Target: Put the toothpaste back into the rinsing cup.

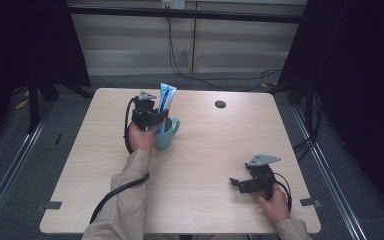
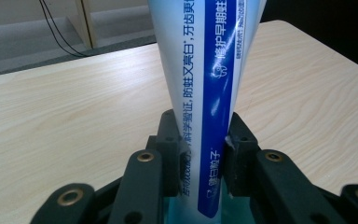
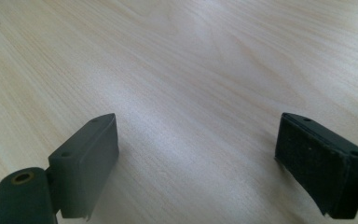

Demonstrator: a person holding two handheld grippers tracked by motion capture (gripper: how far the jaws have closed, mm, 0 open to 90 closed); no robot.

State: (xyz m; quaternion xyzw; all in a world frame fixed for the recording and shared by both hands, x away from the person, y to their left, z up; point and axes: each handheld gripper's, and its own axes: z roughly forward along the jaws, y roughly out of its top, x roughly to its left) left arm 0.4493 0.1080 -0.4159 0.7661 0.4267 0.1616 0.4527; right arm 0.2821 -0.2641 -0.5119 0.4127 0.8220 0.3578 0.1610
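Blue-and-white plastic marks the toothpaste tube (image 1: 166, 102) that stands upright in a teal mug (image 1: 168, 134) toward the far left of the pale wood-grain tabletop (image 1: 215, 150), its flat crimped end uppermost. The left gripper (image 1: 156, 118) is clamped on the tube low down, just above the mug's rim; in the left gripper view the two black pads press the toothpaste tube (image 2: 205, 93) from either side, and the printed wall narrows slightly where they bite.

The tube looks light and soft-walled, so it should give under pressure rather than resist it. Its glossy printed skin is likely to be slippery, and a hard squeeze on the body could push paste toward the cap. The firmer places to hold would be the crimped top or the shoulder near the cap, which sits hidden inside the mug. The present grip on the lower body seems adequate for lifting or lowering so light a thing, provided the pull runs straight along the mug's axis.

The mug, apparently ceramic or hard plastic, appears stiff and heavier, and could tip if the tube drags against its rim.

The right gripper (image 1: 240, 183) rests near the tabletop's near right corner with its jaws standing wide apart and nothing between them.
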